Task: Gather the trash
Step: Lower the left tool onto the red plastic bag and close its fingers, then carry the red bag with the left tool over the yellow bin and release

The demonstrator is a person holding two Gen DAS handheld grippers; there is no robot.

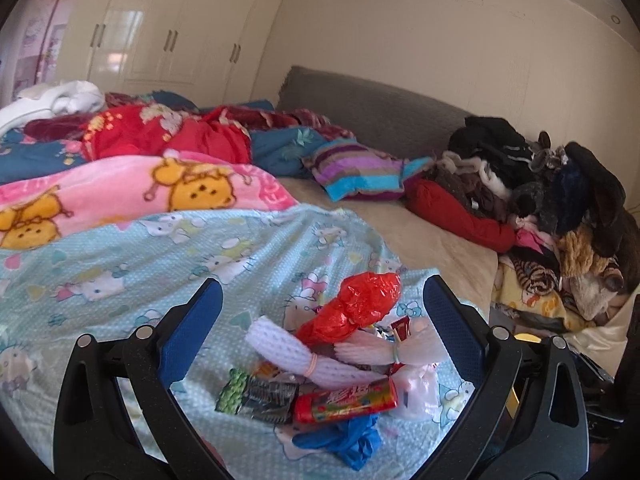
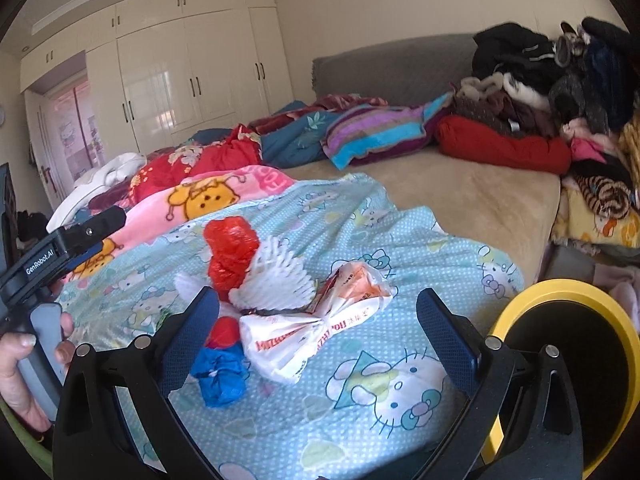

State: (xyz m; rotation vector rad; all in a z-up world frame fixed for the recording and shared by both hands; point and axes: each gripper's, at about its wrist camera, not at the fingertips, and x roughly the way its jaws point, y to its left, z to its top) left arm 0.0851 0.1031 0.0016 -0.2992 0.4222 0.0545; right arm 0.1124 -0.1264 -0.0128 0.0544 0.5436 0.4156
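Trash: a small heap of litter lies on a pale blue cartoon-cat sheet [image 1: 160,264] spread over the bed, between the fingers of both grippers.
Red bag: a crinkled red plastic bag [image 1: 356,308] sits on top of the heap, glossy and knotted.
Foam net: two white foam fruit nets [image 1: 296,356], ribbed and soft, bound with rubber bands.
Wrappers: a red candy tube [image 1: 346,400], a dark foil wrapper [image 1: 260,398] and a crumpled blue plastic bag [image 1: 344,440] lie nearest the left camera.
Left gripper: the left gripper [image 1: 320,332] is spread wide over the heap, holding nothing.
Right gripper: the right gripper [image 2: 318,332] is likewise wide apart and empty.
Right view only: a twisted white bag with orange print [image 2: 316,332], a yellow-rimmed black bin [image 2: 576,360] beside the bed, and a hand [image 2: 24,364] on the other gripper's grey handle.
Left view only: the candy tube and foil wrapper.
Backdrop: fleece blankets, a clothes pile [image 1: 552,196], cream wardrobe doors [image 2: 188,76].
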